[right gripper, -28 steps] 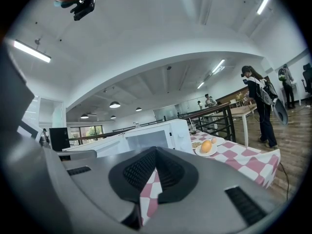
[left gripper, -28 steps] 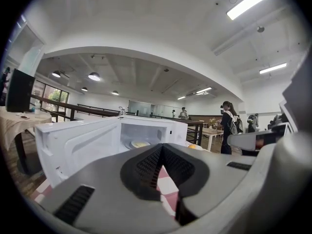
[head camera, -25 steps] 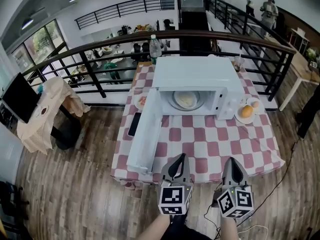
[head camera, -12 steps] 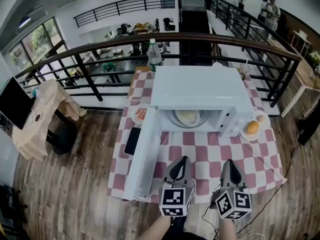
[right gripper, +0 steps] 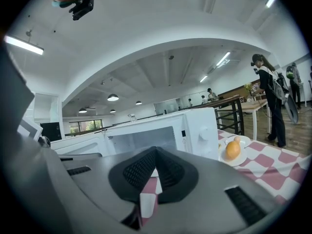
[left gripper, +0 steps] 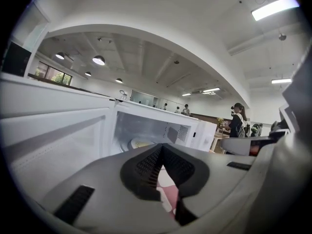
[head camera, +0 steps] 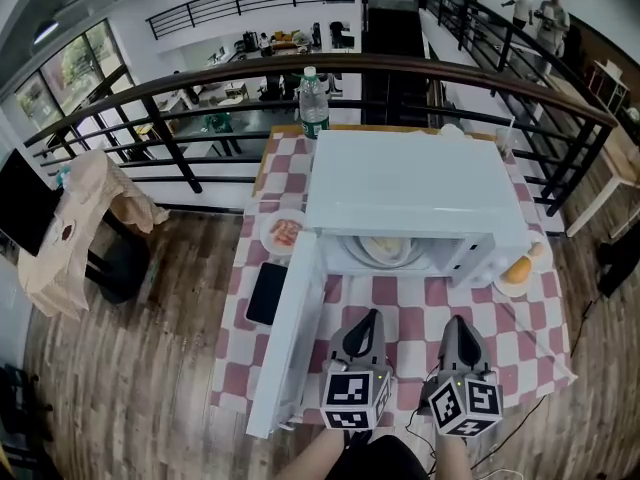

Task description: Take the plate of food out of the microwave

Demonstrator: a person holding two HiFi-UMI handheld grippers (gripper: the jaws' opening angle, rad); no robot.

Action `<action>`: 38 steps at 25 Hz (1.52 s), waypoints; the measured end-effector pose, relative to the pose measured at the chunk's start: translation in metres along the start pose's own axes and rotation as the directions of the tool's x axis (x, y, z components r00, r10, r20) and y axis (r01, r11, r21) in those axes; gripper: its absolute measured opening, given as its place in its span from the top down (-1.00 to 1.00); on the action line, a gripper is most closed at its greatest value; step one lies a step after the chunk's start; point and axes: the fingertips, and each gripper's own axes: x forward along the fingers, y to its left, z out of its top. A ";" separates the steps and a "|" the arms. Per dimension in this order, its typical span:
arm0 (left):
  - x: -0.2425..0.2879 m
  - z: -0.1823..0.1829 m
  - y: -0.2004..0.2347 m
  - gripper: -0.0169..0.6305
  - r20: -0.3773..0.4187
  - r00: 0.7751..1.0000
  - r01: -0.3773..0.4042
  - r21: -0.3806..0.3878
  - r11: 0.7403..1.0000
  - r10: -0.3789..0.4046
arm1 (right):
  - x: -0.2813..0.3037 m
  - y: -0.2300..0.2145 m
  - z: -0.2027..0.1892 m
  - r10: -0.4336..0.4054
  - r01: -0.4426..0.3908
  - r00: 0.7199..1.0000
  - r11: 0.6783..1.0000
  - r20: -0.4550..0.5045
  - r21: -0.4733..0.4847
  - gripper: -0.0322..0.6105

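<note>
A white microwave (head camera: pixel 410 193) stands on the checked table (head camera: pixel 400 308) with its door (head camera: pixel 290 333) swung wide to the left. Inside it lies a plate of pale food (head camera: pixel 385 250), also visible deep in the cavity in the left gripper view as the plate of food (left gripper: pixel 141 143). My left gripper (head camera: pixel 366 325) and right gripper (head camera: pixel 456 330) hover side by side over the table's near part, just in front of the microwave opening. Both are shut with nothing between the jaws. The microwave (right gripper: pixel 161 130) fills the middle of the right gripper view.
A plate with an orange fruit (head camera: pixel 520 268) sits right of the microwave. A plate of reddish food (head camera: pixel 283 233) and a black phone (head camera: pixel 267 293) lie to its left. A bottle (head camera: pixel 314 108) stands behind, by the black railing (head camera: pixel 200 88). People stand at the far right.
Both grippers have moved forward together toward the microwave, and the view has come closer over the table. Their jaws stay shut.
</note>
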 end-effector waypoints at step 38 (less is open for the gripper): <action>0.124 -0.038 0.070 0.94 -0.125 0.972 -0.219 -0.181 0.959 0.199 | 0.167 -0.002 -0.057 0.196 -0.194 0.944 0.980 -0.267 0.035 0.79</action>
